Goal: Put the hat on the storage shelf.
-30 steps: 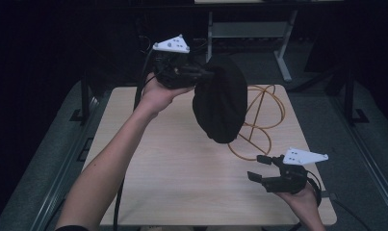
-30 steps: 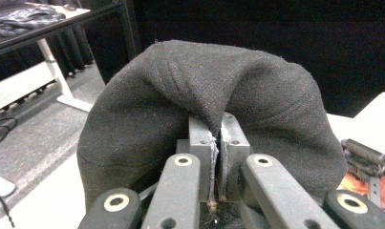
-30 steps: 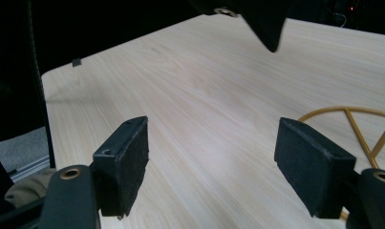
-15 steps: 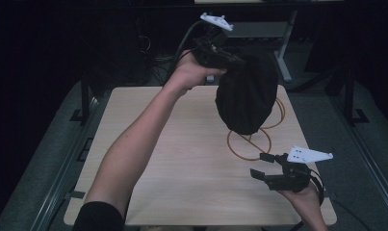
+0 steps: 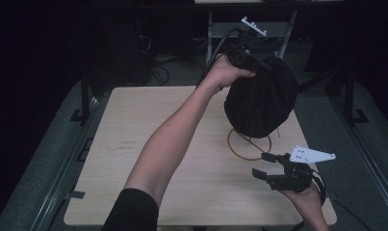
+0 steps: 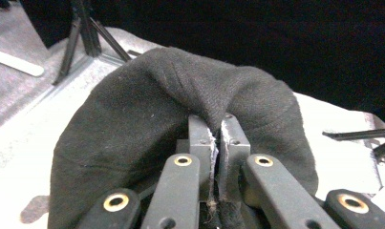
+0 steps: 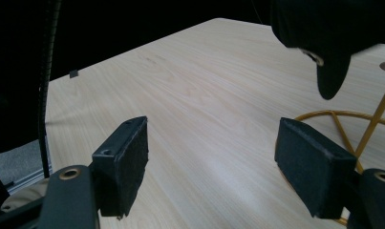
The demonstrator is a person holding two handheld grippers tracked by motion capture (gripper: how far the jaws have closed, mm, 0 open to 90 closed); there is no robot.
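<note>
Black cloth cap [image 5: 261, 103] pinched by a thin fold in the left tool [image 5: 247, 50], hanging over the yellow wire stand [image 5: 249, 144] at far right of the table [image 5: 134, 144]. Could slip free or snag the stand. Right tool [image 5: 268, 166] released, near right.

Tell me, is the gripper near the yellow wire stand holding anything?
No, the right gripper has its jaws wide apart over the bare table.

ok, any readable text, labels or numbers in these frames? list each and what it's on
None readable. The black cloth, the yellow wire stand, the wooden table and both grippers, left and right, carry no visible print. The faint marks on the tabletop are too small to read as text.
</note>
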